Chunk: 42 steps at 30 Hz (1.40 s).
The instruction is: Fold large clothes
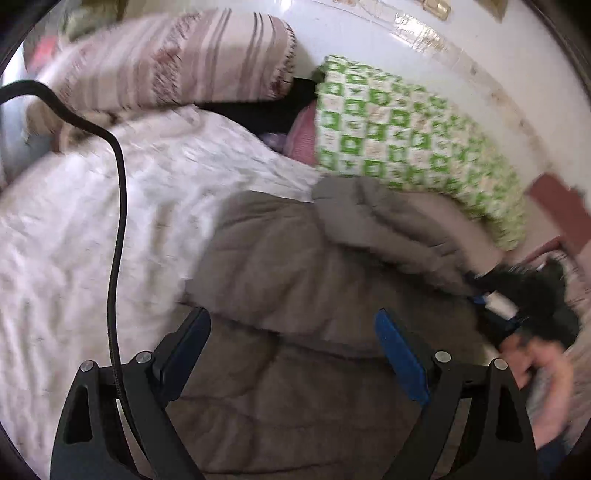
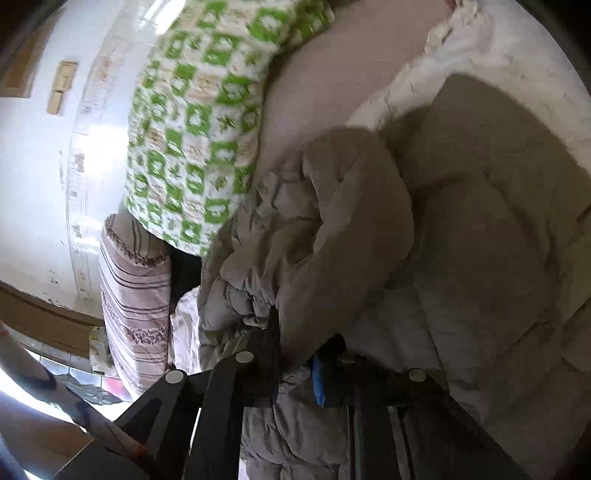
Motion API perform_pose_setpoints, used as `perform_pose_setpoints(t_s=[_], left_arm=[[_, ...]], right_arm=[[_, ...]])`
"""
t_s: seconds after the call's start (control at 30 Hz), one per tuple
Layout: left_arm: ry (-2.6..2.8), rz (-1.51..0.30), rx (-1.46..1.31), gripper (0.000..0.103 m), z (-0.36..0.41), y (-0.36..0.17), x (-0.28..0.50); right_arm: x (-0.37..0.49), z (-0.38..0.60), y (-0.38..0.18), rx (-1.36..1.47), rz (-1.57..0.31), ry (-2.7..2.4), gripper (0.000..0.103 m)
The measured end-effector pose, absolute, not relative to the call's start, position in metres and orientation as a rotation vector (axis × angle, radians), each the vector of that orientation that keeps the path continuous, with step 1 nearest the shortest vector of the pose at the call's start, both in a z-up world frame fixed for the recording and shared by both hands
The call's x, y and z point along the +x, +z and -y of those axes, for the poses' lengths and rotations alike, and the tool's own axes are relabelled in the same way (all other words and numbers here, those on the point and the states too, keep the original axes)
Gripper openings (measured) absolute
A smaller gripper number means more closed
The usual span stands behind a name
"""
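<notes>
A grey-brown quilted jacket lies spread on a white bedsheet. My left gripper hovers just above its body, jaws wide open with nothing between them. One sleeve is folded across the jacket toward the right. My right gripper grips the sleeve's end, with a hand behind it. In the right wrist view the right gripper is shut on bunched jacket fabric, which hides most of its fingertips.
A green-and-white checked pillow lies beyond the jacket against a white wall. A pink striped bolster sits next to it. A black cable hangs across the left wrist view.
</notes>
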<state>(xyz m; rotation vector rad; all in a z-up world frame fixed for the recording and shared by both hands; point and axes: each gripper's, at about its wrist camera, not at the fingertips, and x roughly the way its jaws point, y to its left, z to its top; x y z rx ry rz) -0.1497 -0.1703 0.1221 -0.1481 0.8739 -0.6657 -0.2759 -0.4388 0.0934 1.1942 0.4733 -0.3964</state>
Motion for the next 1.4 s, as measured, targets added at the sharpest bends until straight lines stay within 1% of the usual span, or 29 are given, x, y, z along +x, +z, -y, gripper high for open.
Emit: perform_pose_setpoints(t_s=[0.13,0.23,0.27,0.3,0.33,0.4,0.43,0.5,0.6,0.67,0.73,0.9,0.97,1.03,1.1,1.17,1.23,1.33,1.37,1.4], left_arm=[[-0.757,-0.961,-0.271,0.09,0.189,0.117,-0.14],[-0.827,-0.966,-0.31,0.089,0.215,0.117,-0.139],[-0.841,-0.962,-0.318,0.083,0.223,0.116,-0.139],[-0.845,-0.965,-0.318,0.073,0.236,0.113,-0.139],[-0.836,-0.974,-0.302,0.069,0.243,0.11,-0.138],[-0.765,-1.0,-0.191,0.052,0.27,0.093,-0.136],[-0.727,-1.002,-0.128,0.049,0.28,0.084,-0.136],[-0.642,-1.018,0.062,0.048,0.304,0.056,-0.139],[-0.608,-0.957,0.175,0.048,0.315,0.043,-0.149],[-0.612,-0.928,0.2,0.048,0.315,0.045,-0.154],[-0.637,-0.922,0.171,0.048,0.308,0.049,-0.154],[-0.669,-0.878,0.114,0.048,0.284,0.069,-0.16],[-0.654,-0.811,0.086,0.048,0.274,0.089,-0.166],[-0.641,-0.754,0.081,0.049,0.276,0.104,-0.166],[-0.648,-0.734,0.094,0.056,0.284,0.111,-0.159],[-0.645,-0.734,0.135,0.057,0.299,0.107,-0.149],[-0.613,-0.785,0.193,0.057,0.314,0.085,-0.135],[-0.567,-0.884,0.242,0.06,0.321,0.047,-0.118],[-0.566,-0.887,0.243,0.061,0.321,0.038,-0.116],[-0.566,-0.861,0.25,0.061,0.322,0.036,-0.119]], right_arm=[[-0.299,0.423,0.109,1.154,-0.437,-0.35,0.008],[-0.32,0.407,0.116,1.144,-0.43,-0.311,0.007],[-0.329,0.402,0.115,1.14,-0.433,-0.31,0.007],[-0.337,0.398,0.112,1.141,-0.439,-0.311,0.007],[-0.34,0.394,0.106,1.14,-0.453,-0.318,0.007],[-0.346,0.387,0.086,1.124,-0.516,-0.341,0.007],[-0.347,0.387,0.077,1.123,-0.536,-0.349,0.007],[-0.344,0.392,0.051,1.123,-0.596,-0.372,0.007],[-0.334,0.402,0.03,1.13,-0.687,-0.35,0.012],[-0.337,0.406,0.032,1.146,-0.702,-0.314,0.02],[-0.346,0.405,0.05,1.107,-0.701,-0.314,0.027],[-0.37,0.397,0.112,0.881,-0.615,-0.355,0.028],[-0.362,0.397,0.132,0.775,-0.594,-0.38,0.028],[-0.349,0.4,0.143,0.734,-0.581,-0.382,0.028],[-0.324,0.399,0.147,0.667,-0.588,-0.378,0.028],[-0.301,0.398,0.143,0.592,-0.603,-0.402,0.028],[-0.274,0.4,0.132,0.55,-0.636,-0.415,0.028],[-0.249,0.408,0.091,0.513,-0.775,-0.429,0.028],[-0.242,0.412,0.069,0.539,-0.834,-0.414,0.028],[-0.245,0.415,0.058,0.559,-0.836,-0.412,0.028]])
